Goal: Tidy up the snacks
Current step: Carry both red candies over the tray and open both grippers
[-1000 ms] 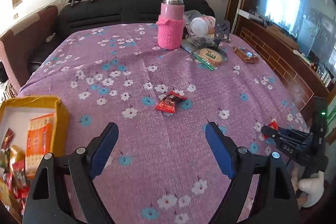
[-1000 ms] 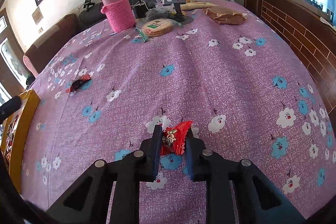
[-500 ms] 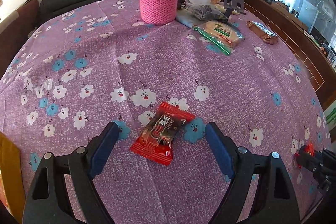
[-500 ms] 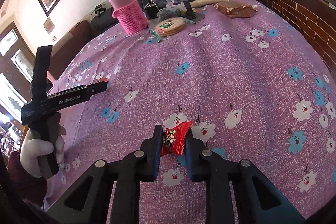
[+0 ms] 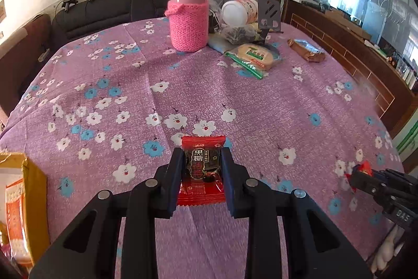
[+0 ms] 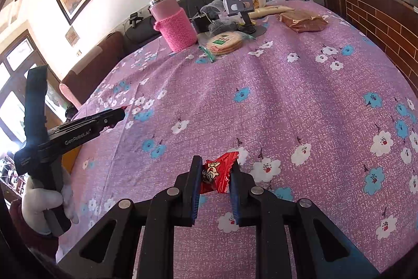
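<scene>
My left gripper (image 5: 201, 164) is shut on a red and black snack packet (image 5: 201, 171) and holds it just above the purple flowered tablecloth (image 5: 235, 96). My right gripper (image 6: 216, 171) is shut on a small red candy wrapper (image 6: 218, 174) above the cloth near the front edge. The right gripper also shows at the right edge of the left wrist view (image 5: 365, 178). The left gripper shows at the left of the right wrist view (image 6: 115, 117). A yellow box (image 5: 34, 190) with snack packs sits at the front left.
At the back stand a bottle in a pink knitted sleeve (image 5: 188, 17), a white jar (image 5: 239, 11), a phone stand (image 5: 269, 15), a pack of round crackers (image 5: 256, 55) and a brown wrapped bar (image 5: 307, 50). A dark sofa (image 5: 104, 9) lies behind the table.
My left gripper moved forward to the red and black packet and closed on it. My right gripper keeps holding the red candy and has lifted it a little.
</scene>
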`<state>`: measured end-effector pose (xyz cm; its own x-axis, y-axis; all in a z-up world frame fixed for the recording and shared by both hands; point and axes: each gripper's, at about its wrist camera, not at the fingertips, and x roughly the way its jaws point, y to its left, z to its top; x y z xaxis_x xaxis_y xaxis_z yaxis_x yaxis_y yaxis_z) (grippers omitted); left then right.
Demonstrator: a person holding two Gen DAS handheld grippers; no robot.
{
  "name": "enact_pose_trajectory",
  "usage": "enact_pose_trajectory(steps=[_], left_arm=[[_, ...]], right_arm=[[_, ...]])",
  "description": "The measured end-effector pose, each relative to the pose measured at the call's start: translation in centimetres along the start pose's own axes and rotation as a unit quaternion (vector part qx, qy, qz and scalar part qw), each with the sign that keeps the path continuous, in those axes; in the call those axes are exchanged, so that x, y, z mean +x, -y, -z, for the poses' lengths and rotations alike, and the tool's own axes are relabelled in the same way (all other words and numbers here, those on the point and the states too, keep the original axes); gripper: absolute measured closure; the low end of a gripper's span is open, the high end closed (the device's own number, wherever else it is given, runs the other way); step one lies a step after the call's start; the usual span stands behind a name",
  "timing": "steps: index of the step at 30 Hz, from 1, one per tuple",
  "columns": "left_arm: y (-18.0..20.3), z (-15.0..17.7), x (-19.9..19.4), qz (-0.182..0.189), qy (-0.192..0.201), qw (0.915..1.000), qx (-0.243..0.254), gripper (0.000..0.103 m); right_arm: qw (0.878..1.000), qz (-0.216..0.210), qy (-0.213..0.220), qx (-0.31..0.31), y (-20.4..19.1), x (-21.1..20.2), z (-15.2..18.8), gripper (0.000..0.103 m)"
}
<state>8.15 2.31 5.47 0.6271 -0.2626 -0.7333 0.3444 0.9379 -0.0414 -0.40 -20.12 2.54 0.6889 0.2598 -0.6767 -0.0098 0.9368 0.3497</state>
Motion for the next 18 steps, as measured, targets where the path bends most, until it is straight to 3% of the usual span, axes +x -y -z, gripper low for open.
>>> enact_pose_trajectory(steps=[5, 11, 14, 18], left_arm=[[-3.7, 2.3, -8.3, 0.005, 0.050, 0.9968, -0.062, 0.077], [-11.0, 6.1, -17.8, -0.039, 0.107, 0.9844, -0.135, 0.077], [-14.8, 7.8, -20.6, -0.077, 0.117, 0.9767, -0.163, 0.077], [-19.1, 9.4, -22.0, -0.106, 0.111, 0.9675, -0.200, 0.077]], right_arm=[[1.000, -0.016, 0.019, -0.018, -1.0, -0.8, 0.2, 0.083], [0.999, -0.017, 0.027, -0.044, -3.6, -1.6, 0.4, 0.083], [0.997, -0.051, 0.019, -0.063, -7.6, -2.6, 0.4, 0.083], [0.987, -0.121, -0.001, -0.104, -15.8, -3.6, -0.2, 0.083]])
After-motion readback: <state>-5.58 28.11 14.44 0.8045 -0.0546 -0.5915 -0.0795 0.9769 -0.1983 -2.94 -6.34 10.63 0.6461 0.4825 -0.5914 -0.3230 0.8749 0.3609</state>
